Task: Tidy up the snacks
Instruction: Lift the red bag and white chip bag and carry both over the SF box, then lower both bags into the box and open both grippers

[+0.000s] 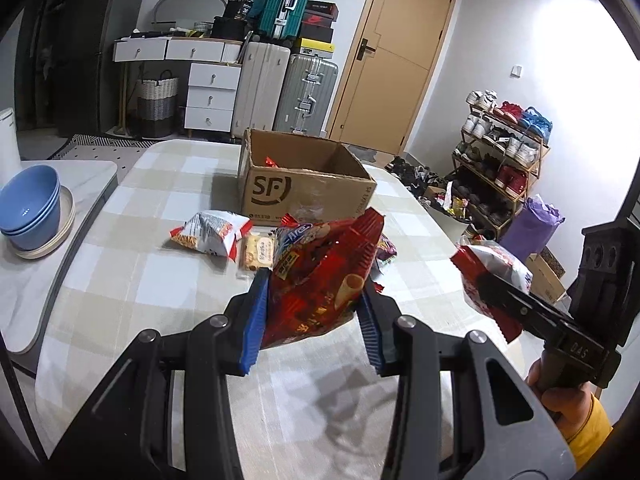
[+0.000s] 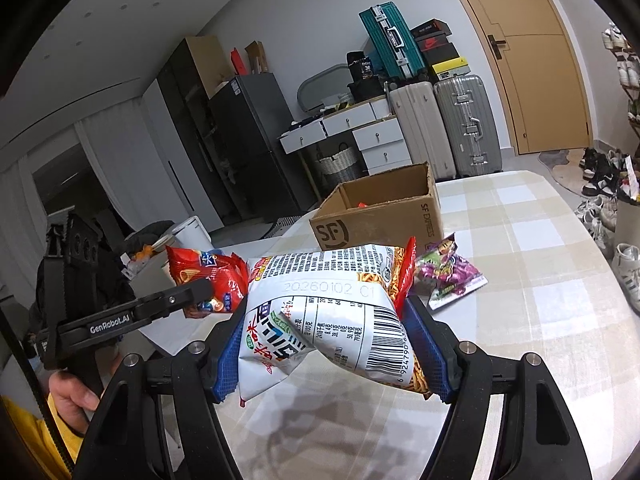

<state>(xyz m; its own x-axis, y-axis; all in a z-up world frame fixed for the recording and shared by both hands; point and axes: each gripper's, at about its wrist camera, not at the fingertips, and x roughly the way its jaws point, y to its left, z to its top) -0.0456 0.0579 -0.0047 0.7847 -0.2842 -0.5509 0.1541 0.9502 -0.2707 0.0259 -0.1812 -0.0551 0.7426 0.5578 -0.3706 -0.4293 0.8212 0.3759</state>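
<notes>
My left gripper (image 1: 316, 284) is shut on a red snack bag (image 1: 320, 272), lifted above the checked table (image 1: 120, 272). The same bag (image 2: 212, 276) and the left gripper (image 2: 198, 294) show at the left of the right wrist view. My right gripper (image 2: 326, 312) is shut on a white noodle-snack bag (image 2: 320, 308) with a barcode, also held in the air. That bag (image 1: 496, 268) appears at the right of the left wrist view. An open SF cardboard box (image 1: 304, 184) (image 2: 380, 216) stands further back, with something red inside.
On the table lie a white-and-red pack (image 1: 212, 232), a small biscuit pack (image 1: 258, 252) and a purple pack (image 2: 448, 272). Blue bowls (image 1: 30, 208) sit on a side table at the left. Suitcases (image 1: 304, 92), drawers and a shoe rack (image 1: 504, 160) stand beyond.
</notes>
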